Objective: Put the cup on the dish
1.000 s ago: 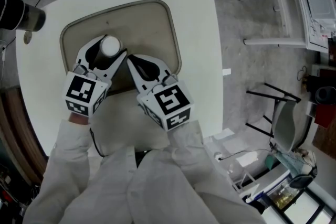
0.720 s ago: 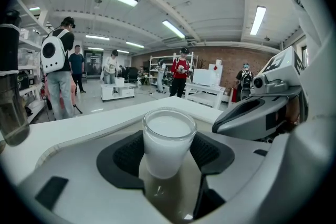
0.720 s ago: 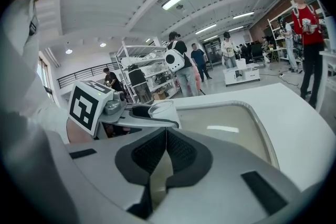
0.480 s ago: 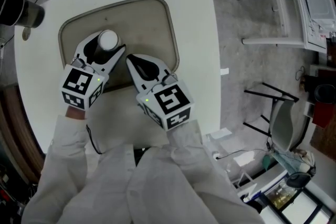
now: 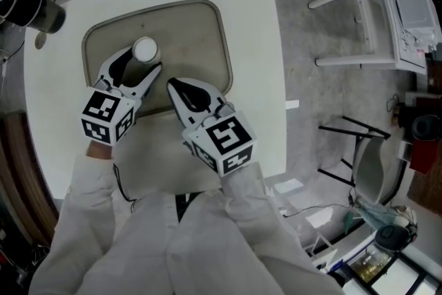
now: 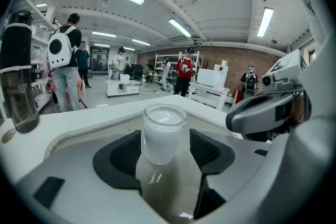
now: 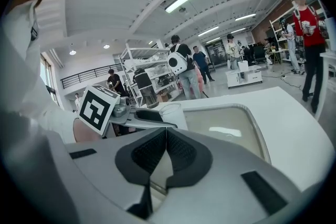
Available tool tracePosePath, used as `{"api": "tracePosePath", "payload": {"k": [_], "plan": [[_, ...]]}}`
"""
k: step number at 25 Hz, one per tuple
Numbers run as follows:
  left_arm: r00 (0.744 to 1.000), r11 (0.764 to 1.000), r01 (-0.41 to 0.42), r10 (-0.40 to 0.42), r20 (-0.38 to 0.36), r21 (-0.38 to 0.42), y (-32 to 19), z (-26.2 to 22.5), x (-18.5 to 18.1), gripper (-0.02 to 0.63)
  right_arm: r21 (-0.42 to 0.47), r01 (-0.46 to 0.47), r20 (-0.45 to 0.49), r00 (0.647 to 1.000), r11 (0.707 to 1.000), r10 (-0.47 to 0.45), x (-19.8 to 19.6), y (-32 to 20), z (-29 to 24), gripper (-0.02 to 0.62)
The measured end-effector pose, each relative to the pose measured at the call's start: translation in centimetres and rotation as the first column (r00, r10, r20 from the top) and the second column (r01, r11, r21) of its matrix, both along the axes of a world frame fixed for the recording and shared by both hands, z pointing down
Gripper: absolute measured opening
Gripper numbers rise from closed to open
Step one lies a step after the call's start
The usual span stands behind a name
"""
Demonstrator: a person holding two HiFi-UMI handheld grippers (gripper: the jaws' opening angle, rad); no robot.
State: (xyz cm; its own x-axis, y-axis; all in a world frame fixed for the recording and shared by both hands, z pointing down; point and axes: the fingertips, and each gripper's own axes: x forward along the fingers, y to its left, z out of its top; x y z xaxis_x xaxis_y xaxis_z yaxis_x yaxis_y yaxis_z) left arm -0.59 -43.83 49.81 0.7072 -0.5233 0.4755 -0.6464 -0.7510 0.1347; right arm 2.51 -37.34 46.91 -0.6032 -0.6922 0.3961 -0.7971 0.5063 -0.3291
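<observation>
Cup [image 5: 145, 50] is upright on the dish [image 5: 200, 31]. Its long axis is vertical and its mouth faces up. It sits close to the dish centre, a touch toward 10 o'clock in the head view. Its base is on the dish floor, with a reflection under it in the left gripper view [image 6: 164, 134].

The cup walls look milky white. I can't tell whether that's frosted glass or something inside.

The dish is a beige rounded-rectangle tray [image 6: 89, 134] with a raised rim, and the cup is what it holds. It lies on the white table [image 5: 255, 45], toward the 10 o'clock side of the top.

Left gripper [image 5: 138, 60] comes in from 7 o'clock of the cup. Its jaws are apart with the cup standing between the pads [image 6: 165, 157]. The pads sit just beside the walls on both sides, with a sliver of gap at the right-hand pad. I can't tell whether the left-hand pad touches.

Right gripper [image 5: 181, 84] is at 4 o'clock of the cup, over the dish's near edge, nose pointing to 11 o'clock. Its jaws are together with the pads meeting and nothing between them [image 7: 166, 147].

Dark cylindrical container [image 5: 34, 10] stands at 10 o'clock of the cup, off the dish at the table edge. In the left gripper view it is upright with a dark top and a clear lower body [image 6: 18, 76].
</observation>
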Motion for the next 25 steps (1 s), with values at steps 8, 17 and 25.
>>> {"api": "tracePosePath", "payload": {"k": [8,17,25], "plan": [[0.998,0.996,0.056,-0.055,-0.015,0.072,3.7,-3.2,-0.6,0.273,0.045,0.014,-0.009,1.000,0.999,-0.013,0.7,3.8,-2.2,0.014],[0.998,0.989,0.065,-0.067,0.014,0.133,9.7,-8.1,-1.3,0.270,0.164,0.032,-0.022,0.999,0.986,-0.028,1.9,8.3,-8.1,0.014],[0.987,0.974,0.146,-0.132,-0.090,0.174,14.7,-13.4,-2.0,0.179,0.229,0.045,-0.054,0.998,0.972,-0.033,3.5,11.5,-10.4,0.014]]}}
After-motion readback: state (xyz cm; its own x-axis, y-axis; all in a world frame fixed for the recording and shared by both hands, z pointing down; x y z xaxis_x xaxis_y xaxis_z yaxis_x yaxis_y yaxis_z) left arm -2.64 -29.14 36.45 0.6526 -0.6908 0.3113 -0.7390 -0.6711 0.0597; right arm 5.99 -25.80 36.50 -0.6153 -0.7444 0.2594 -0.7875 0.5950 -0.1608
